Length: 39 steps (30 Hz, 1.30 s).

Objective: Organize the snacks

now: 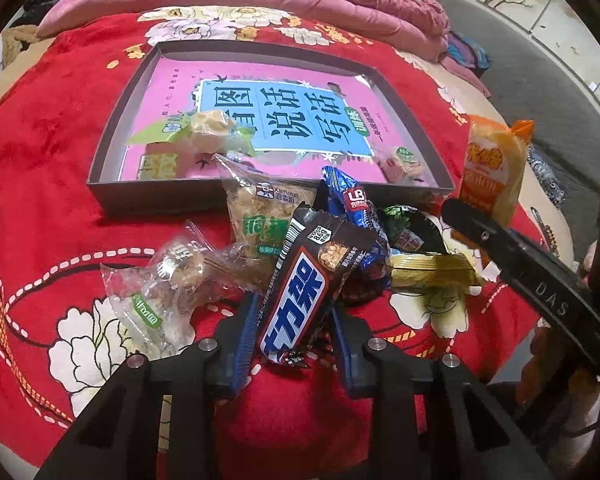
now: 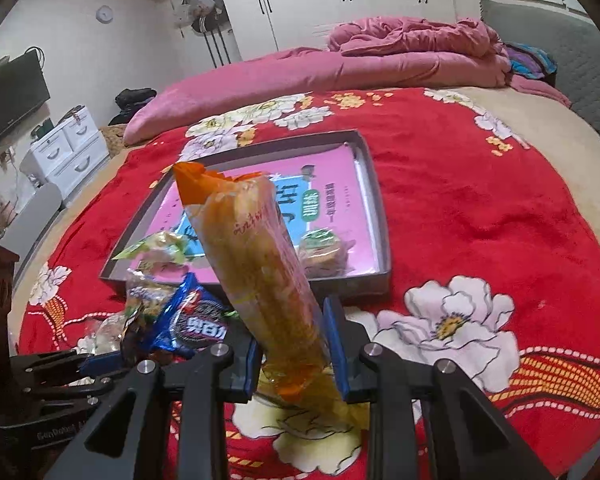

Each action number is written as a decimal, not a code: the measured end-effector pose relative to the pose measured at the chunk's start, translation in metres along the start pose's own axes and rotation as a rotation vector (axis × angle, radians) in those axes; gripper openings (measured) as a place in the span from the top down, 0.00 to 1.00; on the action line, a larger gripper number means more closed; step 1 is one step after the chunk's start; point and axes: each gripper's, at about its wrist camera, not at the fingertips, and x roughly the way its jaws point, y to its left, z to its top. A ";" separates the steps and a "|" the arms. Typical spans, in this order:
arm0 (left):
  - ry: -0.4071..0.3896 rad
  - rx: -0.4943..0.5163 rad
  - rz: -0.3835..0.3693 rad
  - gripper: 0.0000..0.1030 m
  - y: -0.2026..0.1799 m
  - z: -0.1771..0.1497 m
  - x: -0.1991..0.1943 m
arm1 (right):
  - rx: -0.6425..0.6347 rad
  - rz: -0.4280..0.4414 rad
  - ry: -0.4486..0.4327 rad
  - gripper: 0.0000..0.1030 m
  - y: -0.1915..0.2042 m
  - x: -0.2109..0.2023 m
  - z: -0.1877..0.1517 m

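My left gripper (image 1: 294, 320) is shut on a dark chocolate bar (image 1: 300, 288) with white lettering on blue, held tilted over a heap of wrapped snacks (image 1: 260, 224) on the red blanket. My right gripper (image 2: 294, 344) is shut on a long orange snack packet (image 2: 256, 256), which stands up between the blue pads. That packet (image 1: 494, 172) also shows at the right of the left wrist view. Behind the heap lies a shallow grey box (image 1: 112, 128) with a pink book inside and two wrapped sweets on it, one at the left (image 1: 208, 128), one at the right (image 1: 402, 160).
The red flowered blanket (image 2: 480, 208) covers a bed, with a pink quilt (image 2: 400, 56) piled at the far end. Blue cookie packets (image 2: 192, 320) lie left of my right gripper. White drawers (image 2: 68, 152) and a wardrobe (image 2: 340, 0) stand beyond the bed.
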 end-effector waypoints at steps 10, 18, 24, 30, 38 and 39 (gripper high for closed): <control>-0.041 0.007 -0.011 0.72 0.003 -0.001 -0.014 | -0.016 0.023 0.009 0.72 0.010 0.001 -0.003; -0.057 0.003 -0.019 0.72 0.006 -0.002 -0.019 | -0.019 0.025 0.004 0.71 0.013 0.001 -0.004; -0.073 0.001 -0.024 0.72 0.007 -0.001 -0.024 | -0.025 0.028 0.005 0.71 0.013 0.001 -0.004; -0.112 -0.007 -0.030 0.72 0.012 -0.001 -0.037 | -0.018 0.037 0.000 0.71 0.012 0.001 -0.003; -0.160 -0.030 -0.035 0.72 0.019 0.001 -0.049 | -0.033 0.048 -0.010 0.71 0.019 0.000 -0.002; -0.165 -0.032 -0.036 0.72 0.020 0.001 -0.050 | -0.034 0.049 -0.010 0.71 0.019 0.000 -0.002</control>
